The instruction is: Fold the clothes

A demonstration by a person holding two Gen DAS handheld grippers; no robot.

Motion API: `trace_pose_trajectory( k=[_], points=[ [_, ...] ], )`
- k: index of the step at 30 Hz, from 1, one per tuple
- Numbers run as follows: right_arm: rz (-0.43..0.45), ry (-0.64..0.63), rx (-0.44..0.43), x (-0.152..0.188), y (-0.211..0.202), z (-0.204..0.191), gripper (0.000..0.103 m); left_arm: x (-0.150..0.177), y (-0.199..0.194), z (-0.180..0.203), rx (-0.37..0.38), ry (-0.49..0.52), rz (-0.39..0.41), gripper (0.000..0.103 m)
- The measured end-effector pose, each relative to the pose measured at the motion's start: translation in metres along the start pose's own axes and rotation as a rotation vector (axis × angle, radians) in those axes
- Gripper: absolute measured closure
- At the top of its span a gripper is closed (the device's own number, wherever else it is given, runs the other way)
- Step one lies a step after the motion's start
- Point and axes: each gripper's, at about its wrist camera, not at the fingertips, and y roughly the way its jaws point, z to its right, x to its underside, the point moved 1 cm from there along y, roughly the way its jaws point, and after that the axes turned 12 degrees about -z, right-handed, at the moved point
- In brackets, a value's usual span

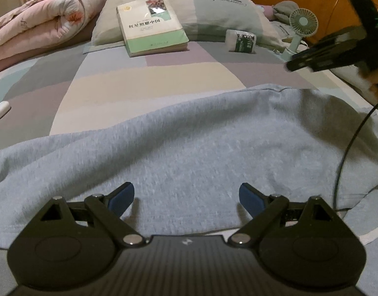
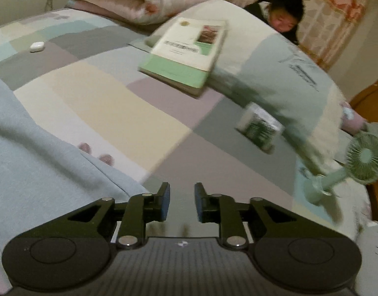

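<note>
The shirt [image 1: 189, 135], a pale blue-grey knit, is lying spread across the near part of the bed [image 1: 144, 81], its far hem running roughly level across the patchwork sheet and its body rumpling into shallow folds. In the right wrist view the same cloth [image 2: 41, 153] is filling the lower left, with its edge ending just left of the tongs. It looks soft, light and limp, so it is likely going to sag and drape from wherever it is lifted, and the knit surface should give the pads decent friction. A single layer may slip off a shallow pinch, so taking hold at a hem or corner, with the pads biting well over the edge, seems the safer choice; gripping mid-panel would only be bunching it.

The left tongs [image 1: 186, 197] are hanging over the middle of the shirt, spread wide and holding nothing. The right tongs [image 2: 182, 202] are hovering over bare sheet just beyond the shirt's edge, parted only narrowly, and empty too. A black cable [image 1: 349, 153] is trailing across the shirt's right side and could be snagging a fold.

Further out, a book [image 1: 152, 24] is leaning against a pillow [image 1: 213, 7], a small bottle [image 1: 240, 40] and a hand fan [image 1: 299, 28] are lying near the pillow, a white case [image 1: 1, 108] is resting on the sheet at left, and a rolled pink quilt [image 1: 41, 17] is sitting at the far corner.
</note>
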Motion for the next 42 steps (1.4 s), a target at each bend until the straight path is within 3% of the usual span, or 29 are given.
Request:
trace_pose_trajectory(
  k=[5,13,17,20,26,28,39,42],
  points=[
    [-0.062,0.074,0.024,0.045,-0.012,0.033,0.074,0.000,0.002,0.001,-0.004,0.001,-0.005,0.011],
    [-0.145,0.014,-0.062,0.128,-0.027,0.000,0.073,0.002,0.006,0.007,-0.020,0.021,-0.014,0.011],
    [-0.154,-0.076,-0.034,0.140,-0.029,-0.014,0.071,0.002,0.008,0.010,-0.029,0.030,-0.022,0.011],
    [-0.134,-0.083,-0.019,0.135,-0.037,0.005,0.051,0.003,0.009,0.010,-0.033,0.032,-0.023,0.011],
    [-0.178,-0.053,0.002,0.133,-0.018,0.064,0.049,0.003,0.009,0.012,-0.037,0.036,-0.025,0.011],
    [-0.219,-0.063,-0.042,0.136,-0.005,0.072,0.049,0.003,0.010,0.013,-0.038,0.040,-0.028,0.011],
    [-0.253,0.042,-0.288,0.148,0.014,0.105,0.042,0.006,0.014,0.022,-0.013,0.068,-0.038,0.011],
    [-0.262,0.070,-0.355,0.152,0.020,0.114,0.050,0.006,0.015,0.026,-0.018,0.078,-0.040,0.011]
  ],
)
